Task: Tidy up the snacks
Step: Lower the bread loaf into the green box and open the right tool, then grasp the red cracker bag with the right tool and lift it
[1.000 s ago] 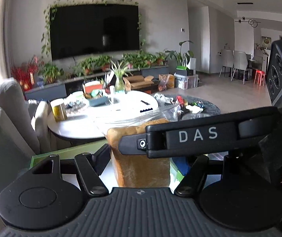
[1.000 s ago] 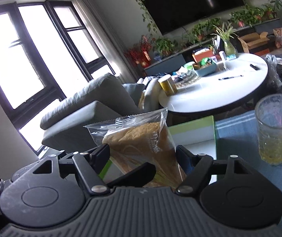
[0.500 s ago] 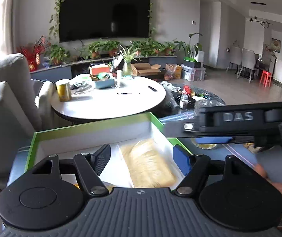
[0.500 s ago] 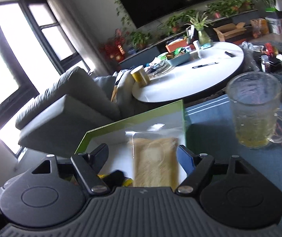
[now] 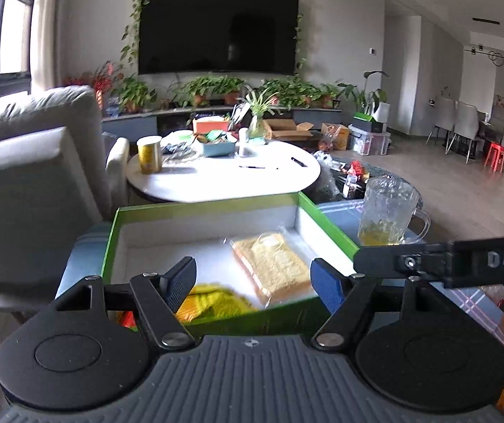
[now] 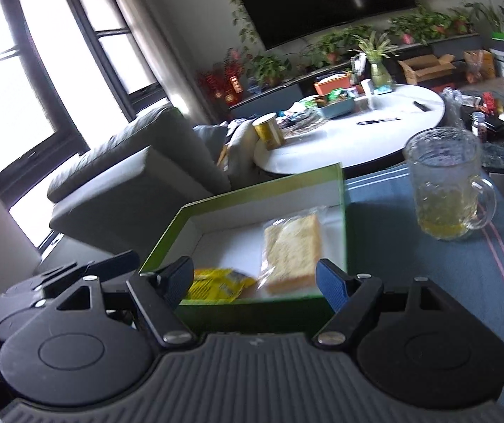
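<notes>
Bagged bread [image 5: 273, 264] lies flat in green-rimmed box [image 5: 213, 208], right half, beside blurred yellow snack packet [image 5: 213, 301]. Left gripper [image 5: 252, 282] empty; jaws have just been opening, now apart. Right-wrist view: right gripper [image 6: 255, 280] also spread and empty above near rim; glass mug [image 6: 445, 183] stands right of the box.

Bread bag [image 5: 274, 264] in box [image 5: 213, 208], snack packet [image 5: 213, 301] left, mug [image 5: 387, 211] right

Daylight from blown-out window [image 6: 36, 81], fisheye bending, slight blur
</notes>
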`<state>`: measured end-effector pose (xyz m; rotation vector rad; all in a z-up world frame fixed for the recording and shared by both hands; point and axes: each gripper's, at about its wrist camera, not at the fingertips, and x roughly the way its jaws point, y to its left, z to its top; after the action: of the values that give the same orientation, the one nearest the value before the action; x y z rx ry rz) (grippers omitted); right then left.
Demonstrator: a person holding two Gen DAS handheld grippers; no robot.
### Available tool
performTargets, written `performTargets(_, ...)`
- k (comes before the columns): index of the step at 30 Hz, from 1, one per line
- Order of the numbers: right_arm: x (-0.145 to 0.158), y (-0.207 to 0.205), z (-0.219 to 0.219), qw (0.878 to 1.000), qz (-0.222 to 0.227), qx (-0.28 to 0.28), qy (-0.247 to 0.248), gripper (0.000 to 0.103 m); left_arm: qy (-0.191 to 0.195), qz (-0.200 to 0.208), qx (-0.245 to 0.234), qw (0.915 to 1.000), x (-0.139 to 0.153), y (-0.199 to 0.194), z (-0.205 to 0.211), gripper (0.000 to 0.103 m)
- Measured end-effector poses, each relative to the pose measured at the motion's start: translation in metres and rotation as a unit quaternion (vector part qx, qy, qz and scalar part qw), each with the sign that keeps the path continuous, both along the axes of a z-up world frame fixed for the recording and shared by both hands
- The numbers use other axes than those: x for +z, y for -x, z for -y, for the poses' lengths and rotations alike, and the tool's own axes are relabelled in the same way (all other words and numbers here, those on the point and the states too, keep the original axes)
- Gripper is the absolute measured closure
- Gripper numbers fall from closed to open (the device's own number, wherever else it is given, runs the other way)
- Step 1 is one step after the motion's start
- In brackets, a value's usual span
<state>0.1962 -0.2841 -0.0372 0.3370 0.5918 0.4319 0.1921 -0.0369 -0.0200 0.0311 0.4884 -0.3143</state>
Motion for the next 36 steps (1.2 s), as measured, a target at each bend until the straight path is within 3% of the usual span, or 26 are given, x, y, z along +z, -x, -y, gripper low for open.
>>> performTargets(17, -0.017, 0.019, -0.035, 0.998, -0.041, 0.05, 0.023, 0.031, -0.001, -0.074, 0.015, 0.9971, -0.04, 0.037, -0.027, 0.033)
performTargets(30, -0.047, 0.023, -0.044, 0.993, -0.095, 0.051, 0.039, 0.031, 0.032, -0.104, 0.017, 0.9939, -0.06, 0.046, -0.039, 0.029)
performTargets(36, -0.048, 0.022, -0.046, 0.993, -0.098, 0.05, 0.042, 0.031, 0.052, -0.131, 0.028, 0.9896, -0.067, 0.041, -0.043, 0.025)
